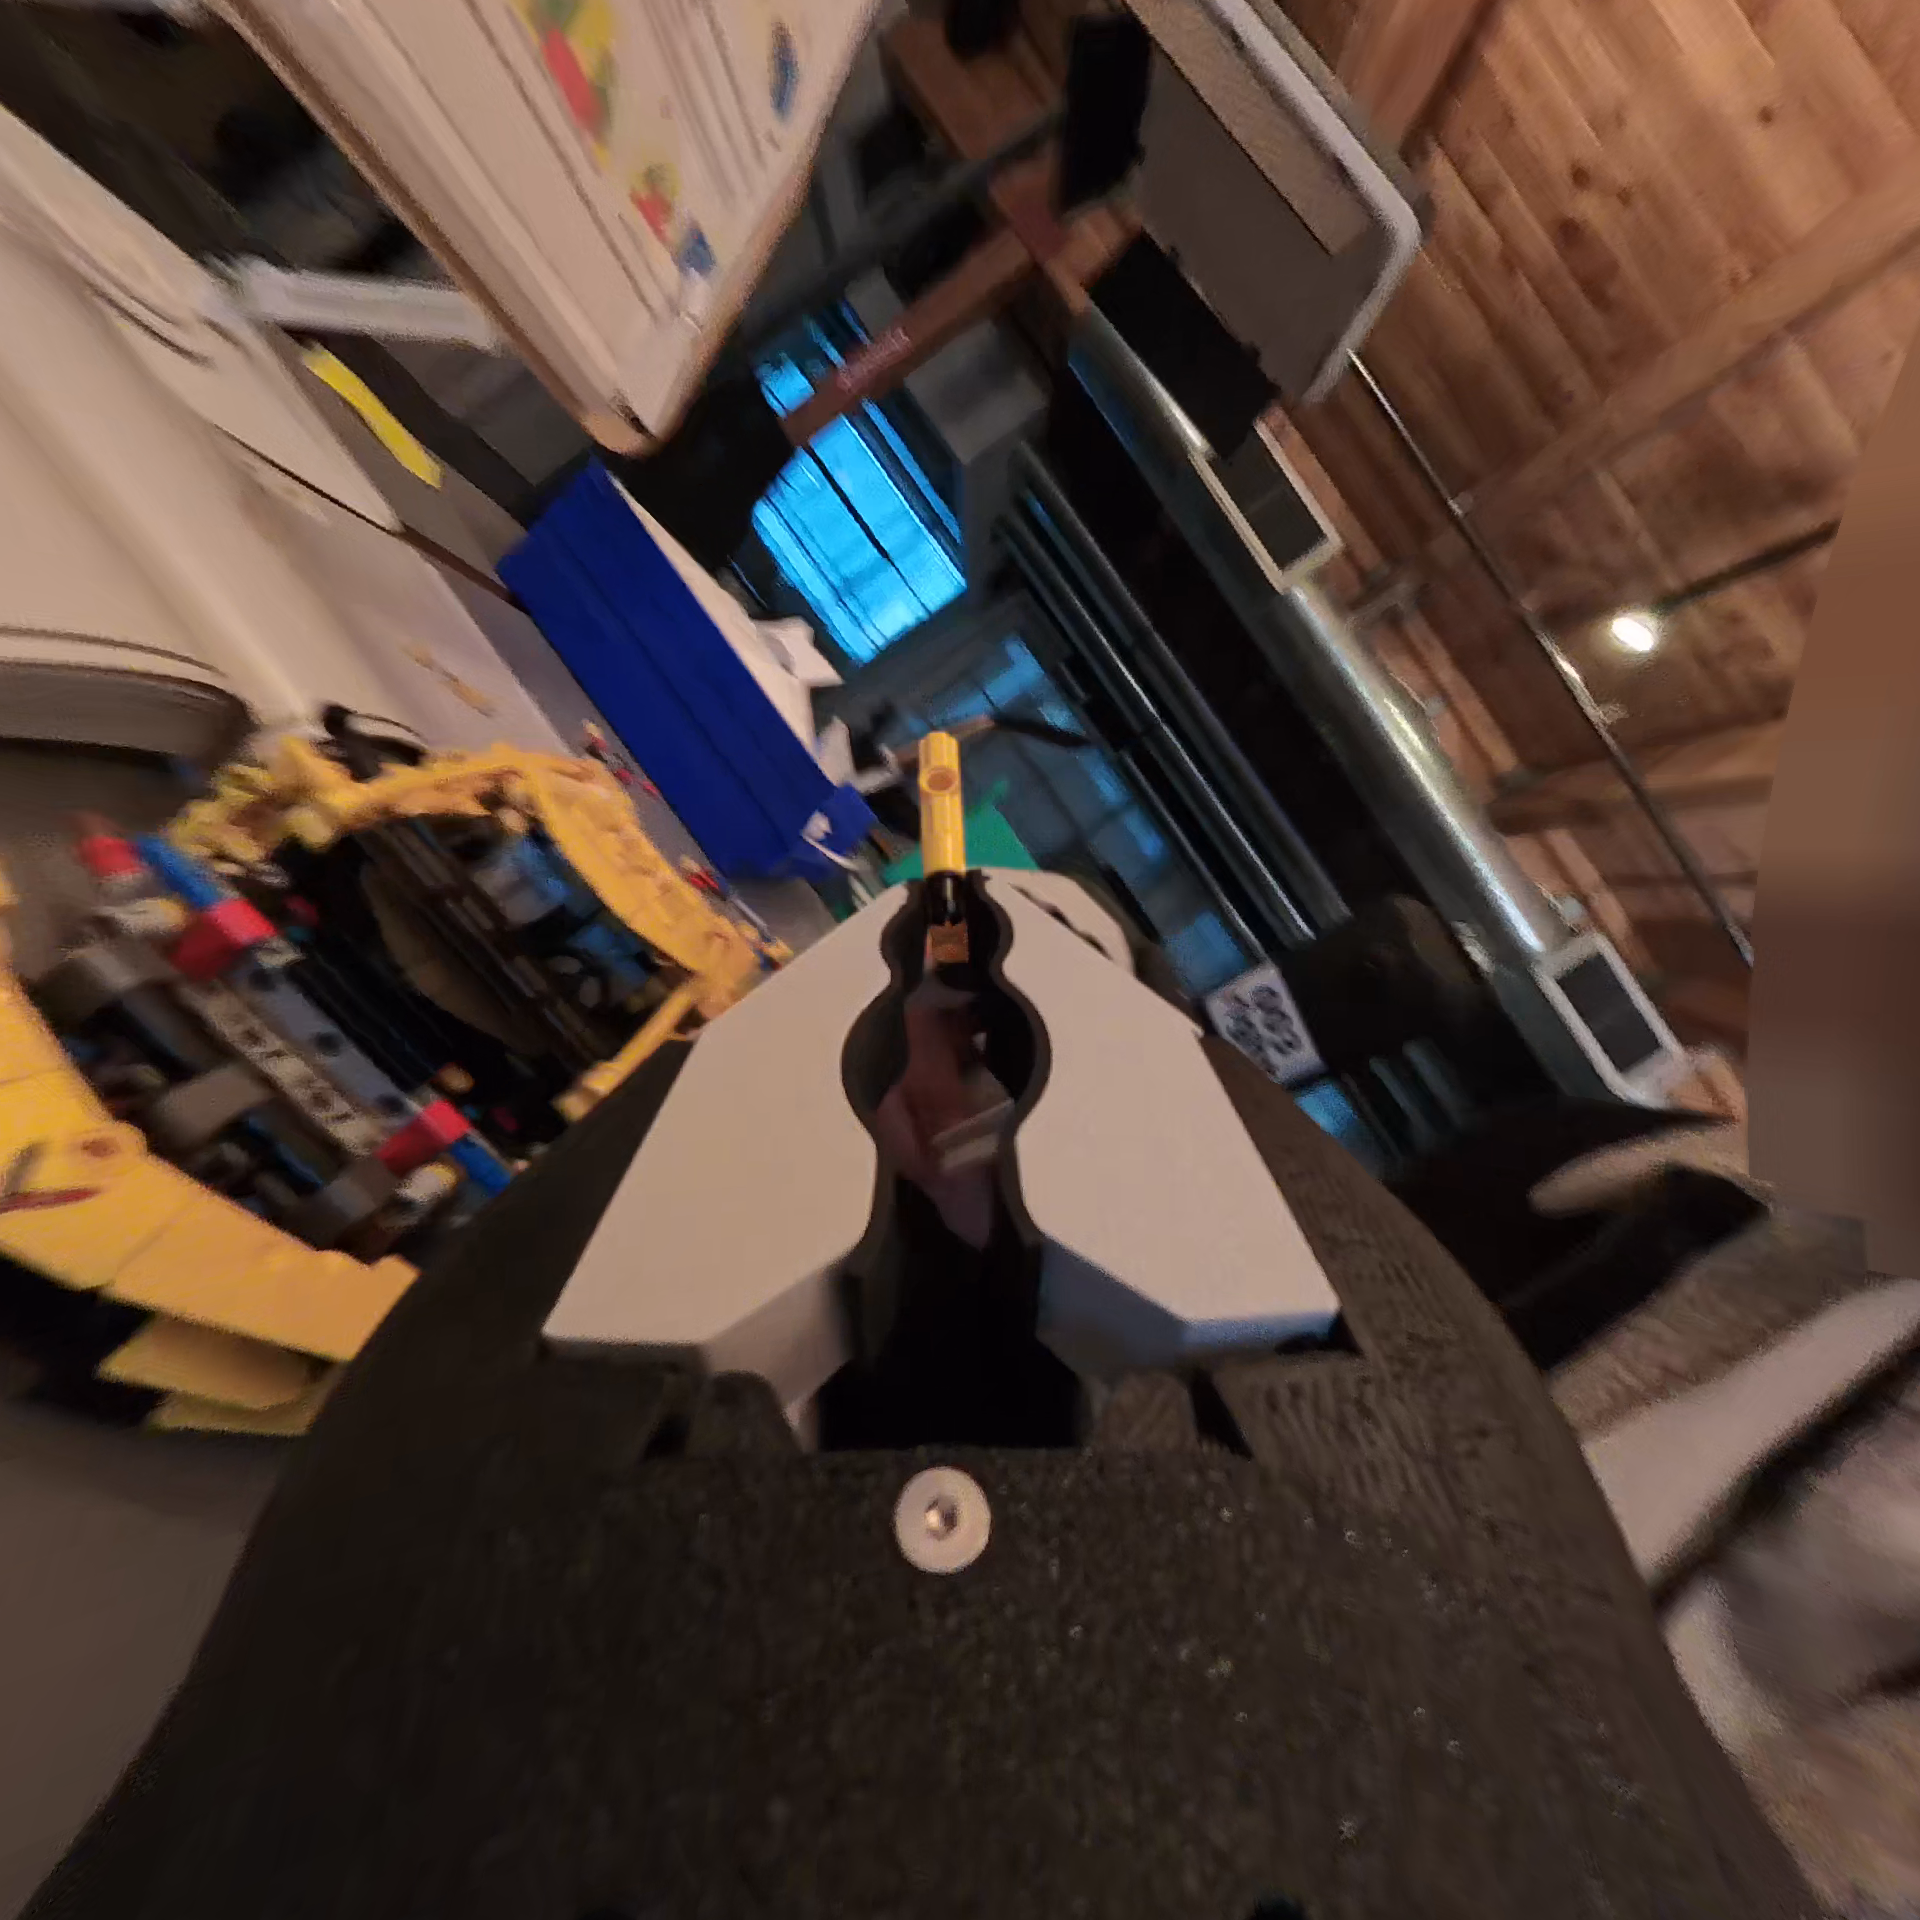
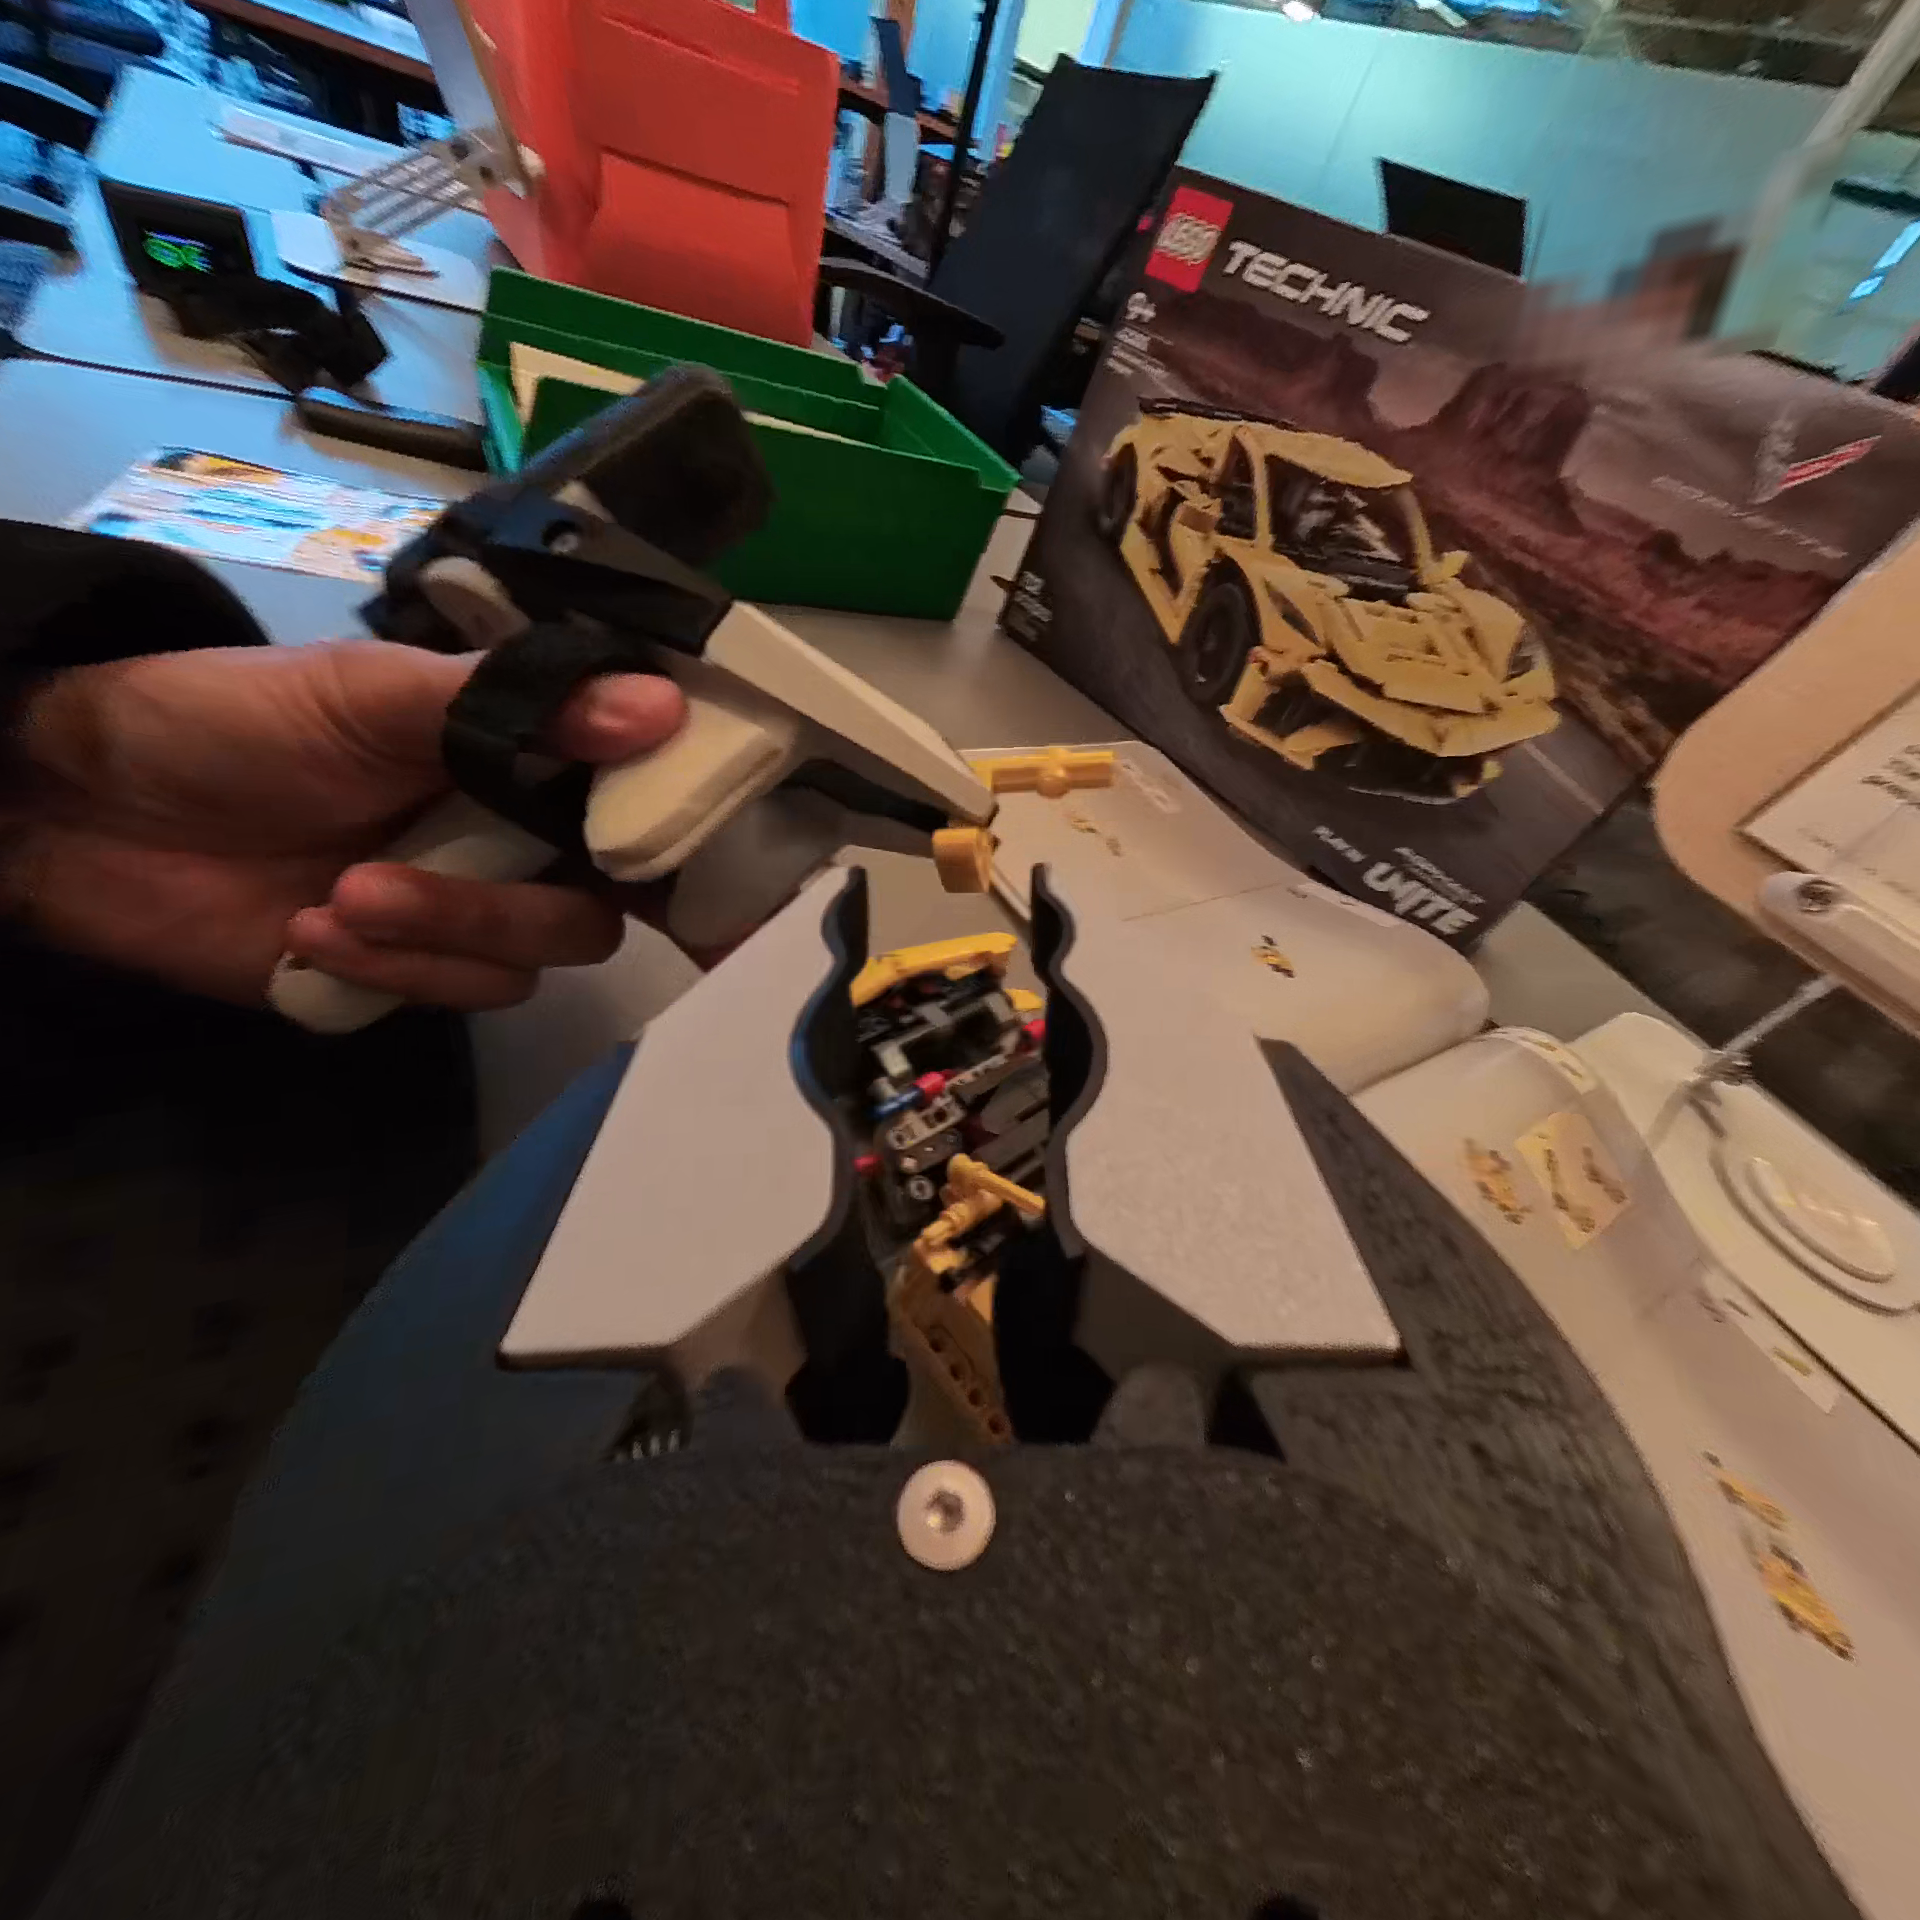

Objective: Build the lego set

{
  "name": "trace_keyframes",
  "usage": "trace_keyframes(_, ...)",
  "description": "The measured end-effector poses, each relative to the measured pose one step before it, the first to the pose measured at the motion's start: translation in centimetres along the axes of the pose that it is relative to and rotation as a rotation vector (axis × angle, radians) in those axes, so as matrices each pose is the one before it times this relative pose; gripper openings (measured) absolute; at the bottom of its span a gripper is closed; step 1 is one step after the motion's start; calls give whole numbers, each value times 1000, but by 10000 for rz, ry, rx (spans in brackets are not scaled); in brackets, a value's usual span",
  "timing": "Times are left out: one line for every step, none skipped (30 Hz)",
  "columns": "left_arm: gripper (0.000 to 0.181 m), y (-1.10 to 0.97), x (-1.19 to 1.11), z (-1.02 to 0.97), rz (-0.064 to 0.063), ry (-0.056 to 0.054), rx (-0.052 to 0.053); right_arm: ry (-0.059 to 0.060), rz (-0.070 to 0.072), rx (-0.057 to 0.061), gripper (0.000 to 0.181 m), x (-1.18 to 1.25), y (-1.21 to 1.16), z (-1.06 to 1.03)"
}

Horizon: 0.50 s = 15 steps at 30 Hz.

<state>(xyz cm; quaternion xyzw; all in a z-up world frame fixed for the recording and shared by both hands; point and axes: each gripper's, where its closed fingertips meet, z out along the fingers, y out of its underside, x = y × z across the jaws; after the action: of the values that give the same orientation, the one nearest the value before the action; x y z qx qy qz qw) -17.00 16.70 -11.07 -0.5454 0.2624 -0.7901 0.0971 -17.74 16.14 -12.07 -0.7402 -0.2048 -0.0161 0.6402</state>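
Two grippers: left gripper (image 1: 943,896) jaws pinch a yellow piece (image 1: 941,805) at their tips; right gripper (image 2: 948,894) jaws spread.

The set box (image 2: 1455,540) stands behind the car model (image 2: 935,1091), the bin (image 2: 831,488) to its left.

Yellow connector piece (image 1: 940,805) upright (black pin end down); half-built yellow car (image 1: 343,997) beside.

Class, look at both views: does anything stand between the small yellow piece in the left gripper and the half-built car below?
Nothing visible: the left gripper holds the yellow piece in open air above the car.
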Motion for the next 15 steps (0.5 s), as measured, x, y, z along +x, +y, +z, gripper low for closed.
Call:
trace_keyframes(7, 388, 349, 167, -215, 282, -316, -106, 27, -96, 33, -225, 198, 174)
trace_keyframes(7, 78, 84, 97, -88, 103, 63, 90, -207, -132, 33, -30, 209, 159)
trace_keyframes(7, 295, 209, 144, -154, 269, -47, 167, -371, -8, 27, 3, -46, -26)
trace_keyframes(7, 340, 233, 156, -294, 308, -79, 324, -417, 154, 15, 211, -347, -236)
trace_keyframes(7, 90, 190, 94, -257, 242, 55, 339, -378, 140, 10, 296, -251, -221)
trace_keyframes(7, 3, 10, 51, -62, 60, 67, 141, -255, 4, 9, 58, 15, -51)
trace_keyframes(7, -13, -23, 29, 41, 4, 31, 123, -200, -64, 8, 86, 69, -21)
trace_keyframes(7, -78, 200, 76, 8, 114, 68, 155, -222, 23, 7, 137, -181, -81)
trace_keyframes(7, -140, 202, 97, 19, 86, 132, 166, -110, 31, 7, 165, -234, -44)
trace_keyframes(7, -128, -29, 57, 35, -58, 171, 151, -52, -69, 7, 128, 10, 67)
trace_keyframes(9, -122, -79, 39, 0, -44, 199, 146, -45, -133, 7, 119, 161, 92)
trace_keyframes(13, -120, 34, 28, -103, 80, 207, 127, -30, -79, 6, 87, 120, 69)
trace_keyframes(15, -75, 12, 19, -171, 103, 155, 56, 20, -45, 7, 54, 70, 40)
trace_keyframes(15, -43, -26, 1, -179, 94, 89, -1, 82, 6, 6, 12, 11, 7)
trace_keyframes(12, -7, -133, 2, -106, -14, 23, -26, 48, -2, 6, -9, 17, -8)
